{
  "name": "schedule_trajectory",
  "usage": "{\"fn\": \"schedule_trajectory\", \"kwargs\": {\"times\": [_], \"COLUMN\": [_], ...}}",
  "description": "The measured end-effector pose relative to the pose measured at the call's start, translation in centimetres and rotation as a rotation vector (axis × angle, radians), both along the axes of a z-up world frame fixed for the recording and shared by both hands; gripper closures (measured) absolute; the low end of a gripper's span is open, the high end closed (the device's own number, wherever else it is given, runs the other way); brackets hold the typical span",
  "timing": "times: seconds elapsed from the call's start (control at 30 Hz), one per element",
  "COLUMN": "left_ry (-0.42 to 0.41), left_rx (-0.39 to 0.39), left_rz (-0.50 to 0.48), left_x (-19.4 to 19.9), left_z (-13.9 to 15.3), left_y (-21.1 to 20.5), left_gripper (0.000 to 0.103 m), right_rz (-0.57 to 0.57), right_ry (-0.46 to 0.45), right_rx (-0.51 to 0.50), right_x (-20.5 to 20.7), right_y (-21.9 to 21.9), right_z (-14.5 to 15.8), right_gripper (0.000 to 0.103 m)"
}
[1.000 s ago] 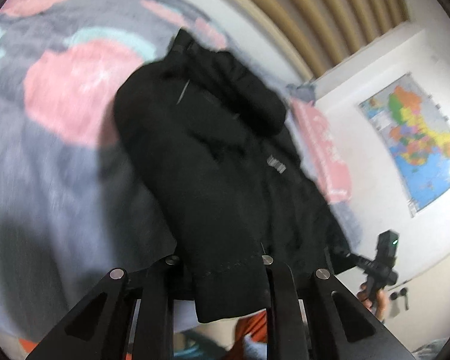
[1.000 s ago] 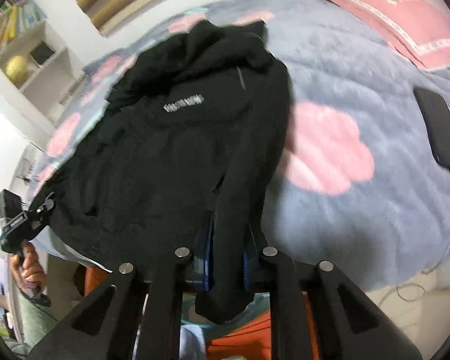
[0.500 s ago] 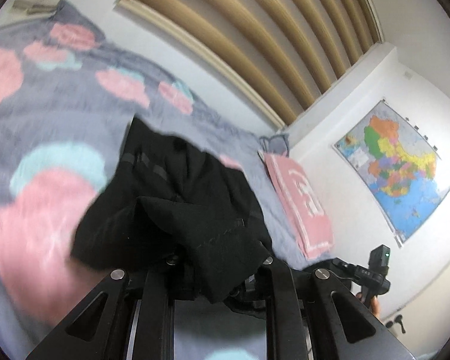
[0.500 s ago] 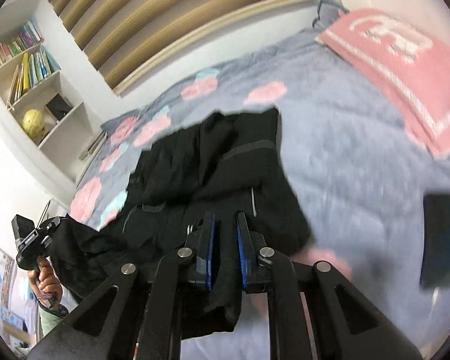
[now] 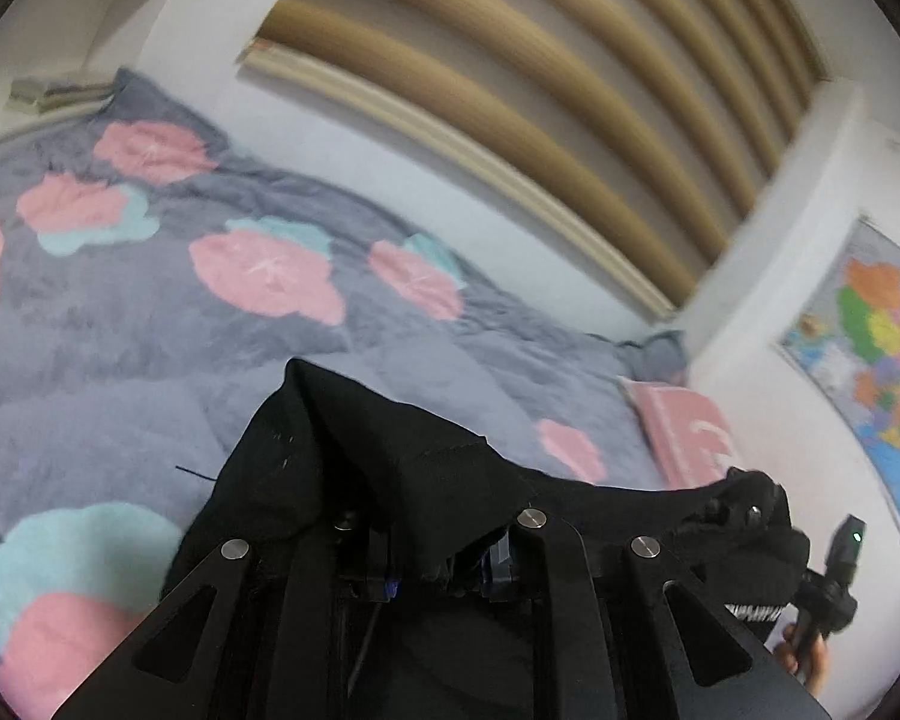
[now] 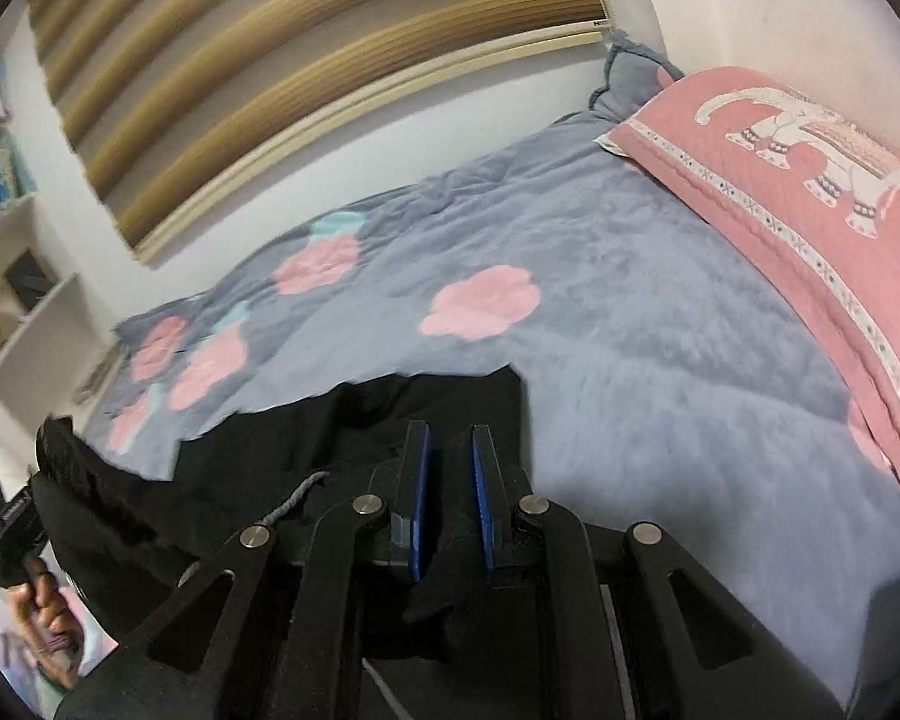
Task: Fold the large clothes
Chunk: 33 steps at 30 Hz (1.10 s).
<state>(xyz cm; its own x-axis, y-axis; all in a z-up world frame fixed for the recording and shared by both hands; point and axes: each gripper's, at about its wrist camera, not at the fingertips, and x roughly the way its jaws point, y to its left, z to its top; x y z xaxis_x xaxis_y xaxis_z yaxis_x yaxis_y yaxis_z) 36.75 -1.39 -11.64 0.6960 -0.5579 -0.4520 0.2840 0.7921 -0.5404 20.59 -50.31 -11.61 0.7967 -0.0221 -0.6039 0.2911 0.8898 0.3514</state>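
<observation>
A large black garment (image 5: pixel 354 456) lies bunched on the grey flowered blanket (image 5: pixel 150 324) of a bed. My left gripper (image 5: pixel 432 546) is shut on one corner of its hem, and the cloth drapes over the fingers and hides their tips. In the right wrist view the black garment (image 6: pixel 306 450) stretches left from my right gripper (image 6: pixel 450 438), whose blue pads (image 6: pixel 419 480) pinch a fold of it. The held edge hangs taut between both grippers. The right gripper (image 5: pixel 834 576) also shows at the far right of the left view, a hand on its handle.
A pink elephant pillow (image 6: pixel 798 192) lies at the bed's right end. Wooden slats (image 5: pixel 540 78) run along the wall behind the bed. A wall map (image 5: pixel 876 372) hangs right of it, and a bookshelf (image 6: pixel 6 252) stands at the bed's other end.
Both grippers have travelled forward and up over the bed, carrying the hem toward the far side. The garment, spread long before, is now doubled over close to the fingers.
</observation>
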Motion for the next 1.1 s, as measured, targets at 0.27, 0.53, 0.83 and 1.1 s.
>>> {"fn": "schedule_trajectory", "kwargs": {"times": [0.27, 0.53, 0.83, 1.1], "left_ry": [0.181, 0.093, 0.088, -0.157], "left_rx": [0.075, 0.158, 0.187, 0.167], "left_rz": [0.040, 0.060, -0.088, -0.156], "left_x": [6.7, 6.4, 4.9, -1.0], "left_z": [-11.0, -12.8, -9.3, -0.8], "left_y": [-2.7, -4.5, -3.1, 2.6], "left_gripper": [0.082, 0.081, 0.068, 0.018], "right_rz": [-0.127, -0.121, -0.025, 0.149], "right_ry": [0.231, 0.180, 0.031, -0.090], "right_rx": [-0.198, 0.192, 0.195, -0.118], "right_x": [7.9, 7.2, 3.3, 1.0], "right_y": [-0.5, -6.7, -5.9, -1.7], "right_z": [-10.5, -17.4, -12.4, -4.6], "right_gripper": [0.074, 0.073, 0.069, 0.023]}}
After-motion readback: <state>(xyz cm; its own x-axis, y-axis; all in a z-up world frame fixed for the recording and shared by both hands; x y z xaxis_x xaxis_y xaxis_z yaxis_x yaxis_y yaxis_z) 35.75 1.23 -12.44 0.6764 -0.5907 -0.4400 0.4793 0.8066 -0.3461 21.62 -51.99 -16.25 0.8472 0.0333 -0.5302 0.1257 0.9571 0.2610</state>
